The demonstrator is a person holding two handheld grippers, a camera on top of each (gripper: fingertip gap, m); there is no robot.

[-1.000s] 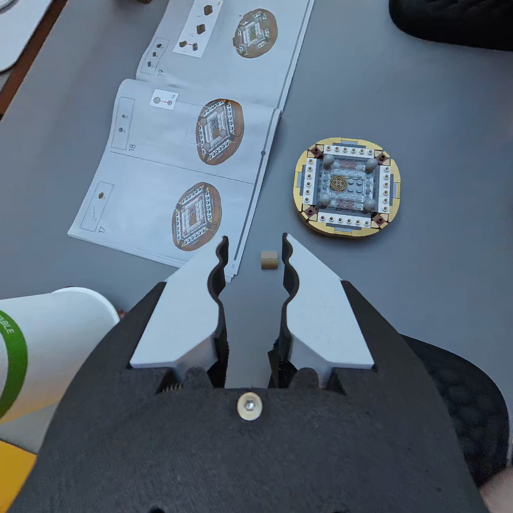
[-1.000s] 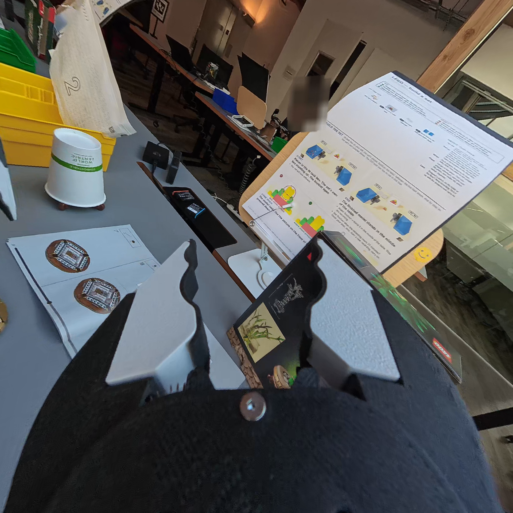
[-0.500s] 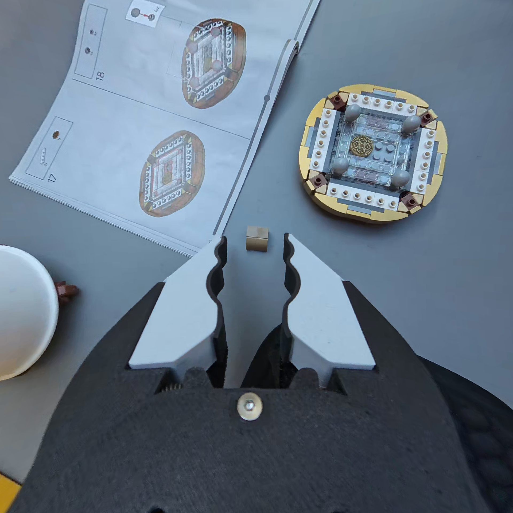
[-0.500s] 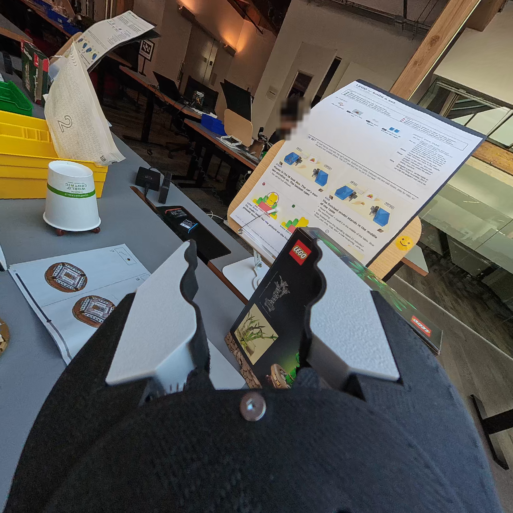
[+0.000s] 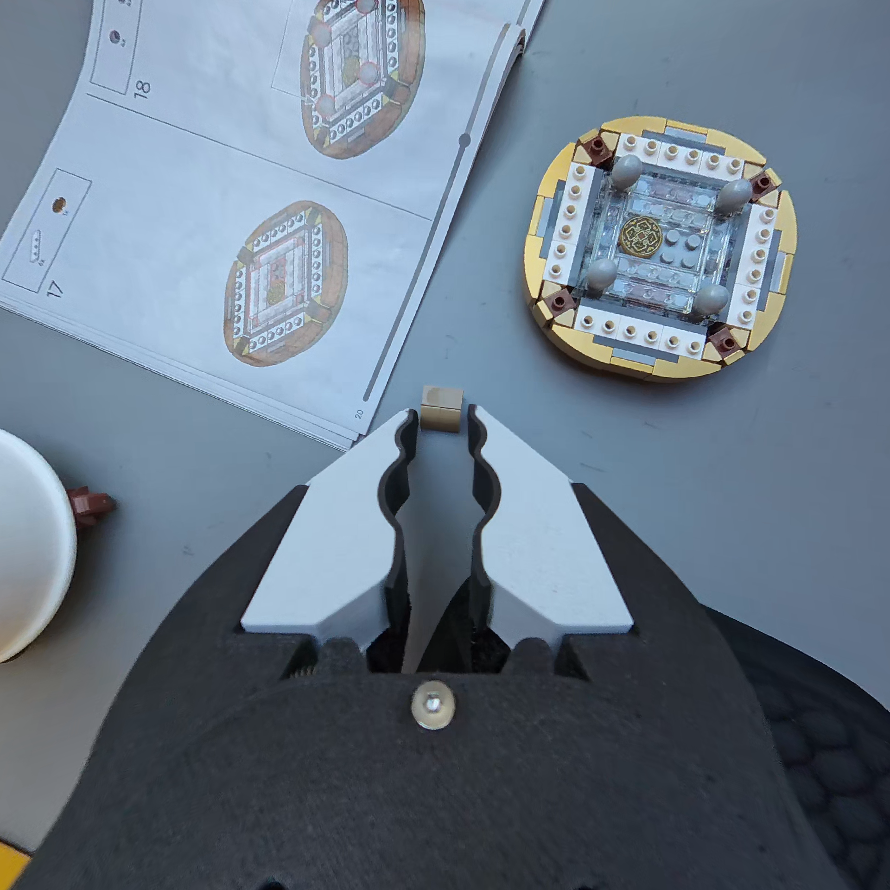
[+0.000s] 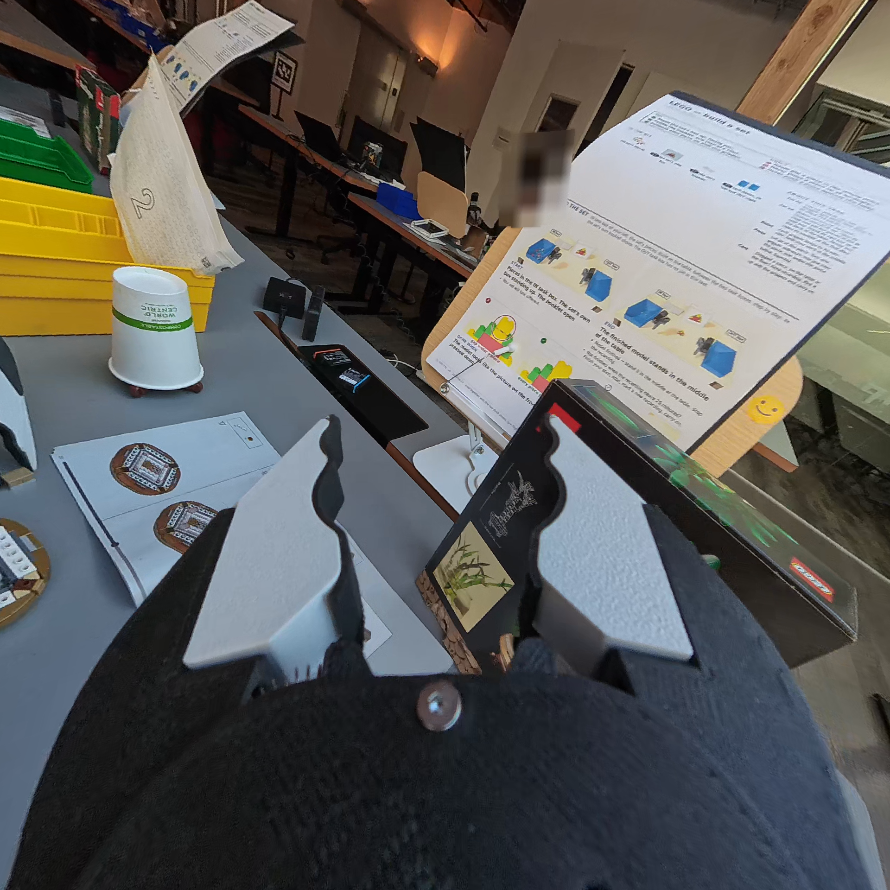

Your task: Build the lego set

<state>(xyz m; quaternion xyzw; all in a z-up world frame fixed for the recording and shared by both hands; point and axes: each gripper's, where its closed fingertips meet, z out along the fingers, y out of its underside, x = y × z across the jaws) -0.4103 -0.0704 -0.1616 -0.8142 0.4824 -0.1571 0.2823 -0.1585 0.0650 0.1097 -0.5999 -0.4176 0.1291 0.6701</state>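
Note:
A small tan brick lies on the grey table just off the booklet's corner. My left gripper is low over it, jaws narrowly open, the brick between the fingertips with a thin gap on each side. The round gold-rimmed build, with white studded borders, grey knobs and a patterned gold tile, lies to the right and beyond. My right gripper is open and empty, held above the table's right part. In the right wrist view the left gripper's finger, the brick and the build show at the left edge.
The open instruction booklet lies to the left. An upturned white cup stands on brown pieces. Yellow bins, the black set box and an instruction board on a stand border the table. About 40 cm separates my left fingertips from my right. From my left tips it is roughly 15 cm to the upturned white cup; from my right, 40 cm.
My left gripper has moved forward and down to the tan brick, and its jaws have narrowed around it. The right gripper has shifted only slightly and stays open.

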